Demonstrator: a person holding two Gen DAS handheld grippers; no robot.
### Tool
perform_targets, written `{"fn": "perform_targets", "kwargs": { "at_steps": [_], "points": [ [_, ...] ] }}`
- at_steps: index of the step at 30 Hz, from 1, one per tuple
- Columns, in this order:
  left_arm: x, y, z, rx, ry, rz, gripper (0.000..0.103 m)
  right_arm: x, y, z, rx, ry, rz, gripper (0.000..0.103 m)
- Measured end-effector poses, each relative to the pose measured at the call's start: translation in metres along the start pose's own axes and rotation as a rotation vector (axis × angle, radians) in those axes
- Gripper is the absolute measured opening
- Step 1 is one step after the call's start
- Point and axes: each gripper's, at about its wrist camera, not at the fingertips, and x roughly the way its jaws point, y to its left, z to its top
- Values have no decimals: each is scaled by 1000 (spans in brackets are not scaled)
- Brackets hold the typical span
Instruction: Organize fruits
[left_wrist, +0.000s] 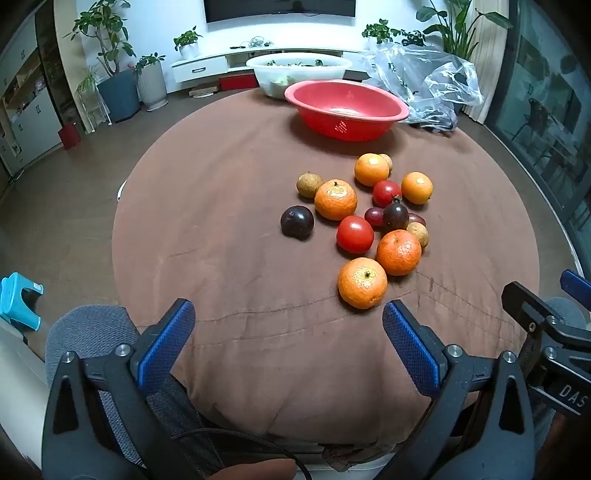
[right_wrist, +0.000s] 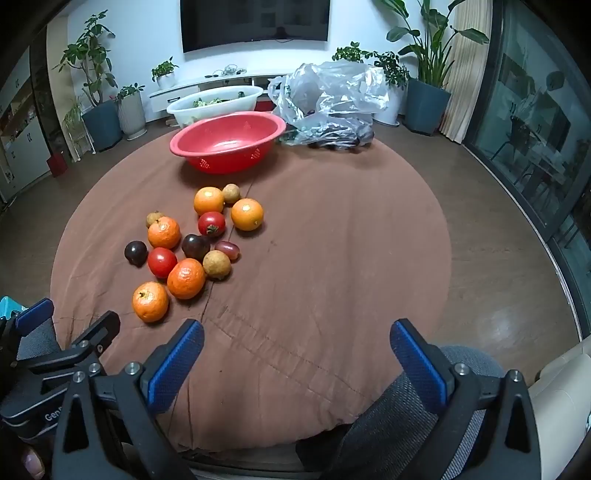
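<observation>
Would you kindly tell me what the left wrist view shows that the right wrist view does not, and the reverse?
Only the left wrist view shows the turquoise stool on the floor and the small grape tucked among the fruit. Only the right wrist view shows the blue planter beside the curtain and the dark vegetables under the plastic bag. Both show the red basin, the white basin behind it, the fruit cluster on the brown tablecloth, and both open, empty grippers: left gripper, right gripper.
</observation>
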Motion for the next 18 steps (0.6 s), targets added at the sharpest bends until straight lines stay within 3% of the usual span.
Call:
{"fn": "perform_targets", "kwargs": {
  "at_steps": [18],
  "points": [
    [-4,5,0,-13,-1,13,103,4,5,-5,-13,-30,8,103]
  ]
}}
